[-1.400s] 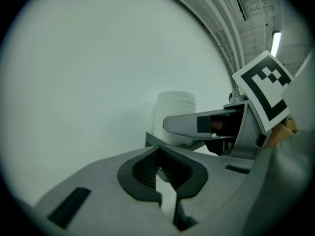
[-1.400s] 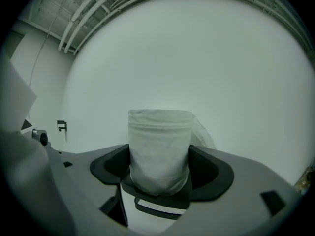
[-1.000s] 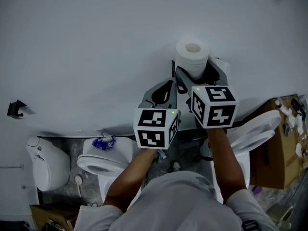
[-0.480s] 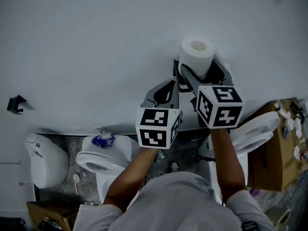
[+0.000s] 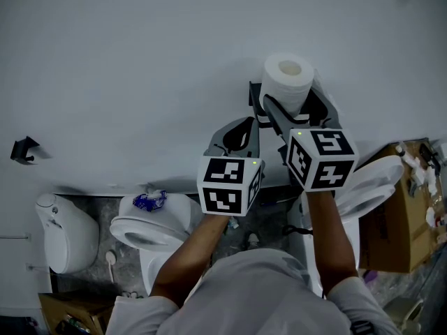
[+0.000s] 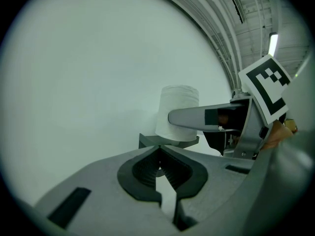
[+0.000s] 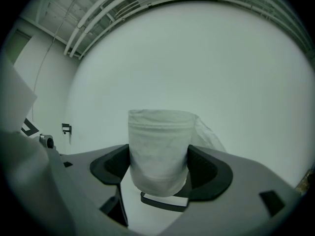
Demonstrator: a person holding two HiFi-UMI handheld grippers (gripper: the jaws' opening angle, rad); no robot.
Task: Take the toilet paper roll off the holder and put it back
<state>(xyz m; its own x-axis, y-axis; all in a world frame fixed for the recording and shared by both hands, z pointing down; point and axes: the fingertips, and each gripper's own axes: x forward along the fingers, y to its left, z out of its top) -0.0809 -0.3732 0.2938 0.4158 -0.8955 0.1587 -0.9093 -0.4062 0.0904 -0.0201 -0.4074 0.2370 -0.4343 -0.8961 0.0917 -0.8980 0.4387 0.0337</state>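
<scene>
Right gripper (image 7: 158, 170) is clamping the roll (image 7: 158, 146) upright by its sides, directly over the holder (image 7: 165, 203), likely so it is travelling straight along the holder, while the left gripper (image 6: 158, 163) is hovering shut and empty beside it, out of the way.

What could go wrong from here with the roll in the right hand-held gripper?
The right hand-held gripper pinches the soft roll by its sides, so it might crush or slip. A loose tail behind the roll could snag on the holder below. The left hand-held gripper, shut and empty, sits close by and might bump the right one.
</scene>
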